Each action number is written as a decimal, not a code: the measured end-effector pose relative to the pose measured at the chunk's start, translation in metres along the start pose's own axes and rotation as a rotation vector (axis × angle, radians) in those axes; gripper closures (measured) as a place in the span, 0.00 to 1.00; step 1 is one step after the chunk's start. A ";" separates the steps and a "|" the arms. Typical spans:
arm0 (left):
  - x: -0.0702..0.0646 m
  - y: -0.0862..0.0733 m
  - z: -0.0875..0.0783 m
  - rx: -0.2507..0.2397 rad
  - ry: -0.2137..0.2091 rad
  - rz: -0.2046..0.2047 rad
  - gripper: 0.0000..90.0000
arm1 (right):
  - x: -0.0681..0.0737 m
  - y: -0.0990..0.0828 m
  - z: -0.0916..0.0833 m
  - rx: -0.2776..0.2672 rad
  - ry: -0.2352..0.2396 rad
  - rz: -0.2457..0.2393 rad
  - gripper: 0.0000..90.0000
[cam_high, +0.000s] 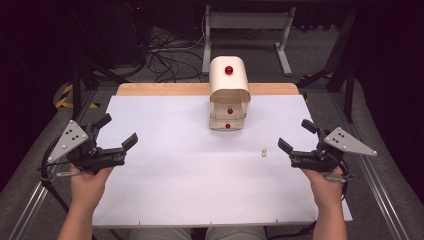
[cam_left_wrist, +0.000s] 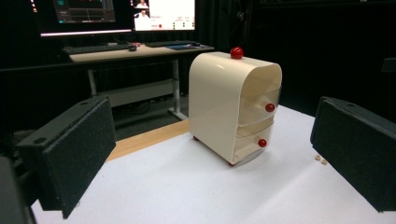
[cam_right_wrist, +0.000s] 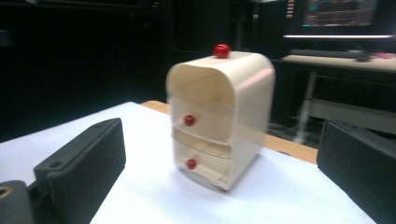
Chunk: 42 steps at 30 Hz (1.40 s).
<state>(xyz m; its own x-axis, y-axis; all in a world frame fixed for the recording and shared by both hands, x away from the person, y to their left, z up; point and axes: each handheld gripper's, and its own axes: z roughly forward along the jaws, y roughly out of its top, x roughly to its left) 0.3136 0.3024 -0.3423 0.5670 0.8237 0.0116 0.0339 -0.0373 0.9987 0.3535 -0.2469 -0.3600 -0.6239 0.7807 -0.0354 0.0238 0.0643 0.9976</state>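
A small cream drawer cabinet (cam_high: 229, 95) with red knobs stands upright at the back middle of the white table (cam_high: 190, 190). Its two drawers (cam_right_wrist: 201, 140) are pushed in. A tiny beige piece (cam_high: 263, 152) lies on the table to the right of the cabinet, and it also peeks out beside the right jaw as a beige speck (cam_left_wrist: 321, 159). My left gripper (cam_high: 119, 130) is held over the table's left side, open and empty. My right gripper (cam_high: 294, 135) hovers over the right side, open and empty, just right of the beige piece. Both point toward the cabinet (cam_left_wrist: 219, 107).
A strip of bare wood (cam_high: 165, 89) edges the table's far side. Beyond it are a desk frame (cam_high: 245, 30), floor cables (cam_high: 165, 50) and dark stands. A desk with monitors (cam_left_wrist: 121, 14) fills the background of the gripper views.
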 end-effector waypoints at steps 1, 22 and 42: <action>0.000 0.000 0.000 0.002 0.003 0.003 0.01 | 0.001 0.000 0.000 -0.002 -0.020 0.006 0.02; -0.009 -0.003 0.008 0.019 0.004 0.012 0.01 | 0.013 -0.009 0.017 -0.032 -0.177 0.029 0.05; -0.014 0.000 0.006 0.021 0.008 0.016 0.01 | 0.032 -0.014 0.031 -0.004 -0.244 0.008 0.10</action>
<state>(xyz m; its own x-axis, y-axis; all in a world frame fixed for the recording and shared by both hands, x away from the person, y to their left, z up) 0.3100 0.2874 -0.3428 0.5608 0.8275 0.0278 0.0423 -0.0622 0.9972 0.3575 -0.2039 -0.3771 -0.4161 0.9084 -0.0404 0.0246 0.0557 0.9981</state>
